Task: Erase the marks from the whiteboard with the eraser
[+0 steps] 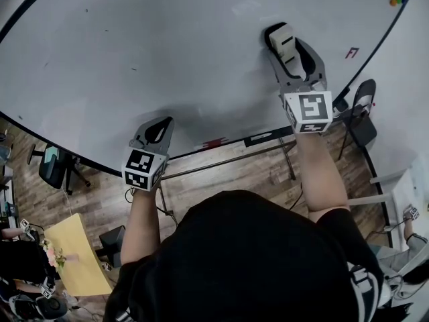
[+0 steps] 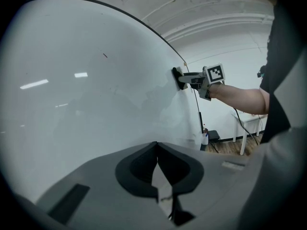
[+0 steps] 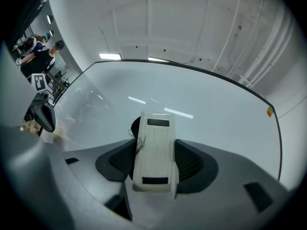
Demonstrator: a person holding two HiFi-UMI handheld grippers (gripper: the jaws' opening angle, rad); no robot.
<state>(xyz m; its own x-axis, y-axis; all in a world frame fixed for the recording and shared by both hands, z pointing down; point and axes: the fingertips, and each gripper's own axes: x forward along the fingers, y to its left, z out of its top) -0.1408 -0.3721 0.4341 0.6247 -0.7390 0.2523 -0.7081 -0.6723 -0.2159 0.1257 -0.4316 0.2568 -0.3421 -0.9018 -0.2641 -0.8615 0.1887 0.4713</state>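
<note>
The big whiteboard (image 1: 167,52) fills the head view; a few faint dark specks (image 1: 47,64) show at its left, and a small red mark (image 1: 352,52) sits near its right edge. My right gripper (image 1: 289,45) is shut on the white eraser (image 1: 282,40), whose pad presses against the board. In the right gripper view the eraser (image 3: 154,150) lies between the jaws, pointing at the board (image 3: 201,114). My left gripper (image 1: 156,131) hangs low by the board's bottom edge, shut and holding nothing; its jaws (image 2: 157,169) meet. The left gripper view shows the right gripper (image 2: 192,79) on the board.
A tray rail (image 1: 228,159) runs under the board's bottom edge. Small coloured magnets (image 1: 395,1) sit at the board's top right corner. A black chair (image 1: 362,113) stands right of the board, another chair (image 1: 53,166) and a yellow table (image 1: 77,253) to the left.
</note>
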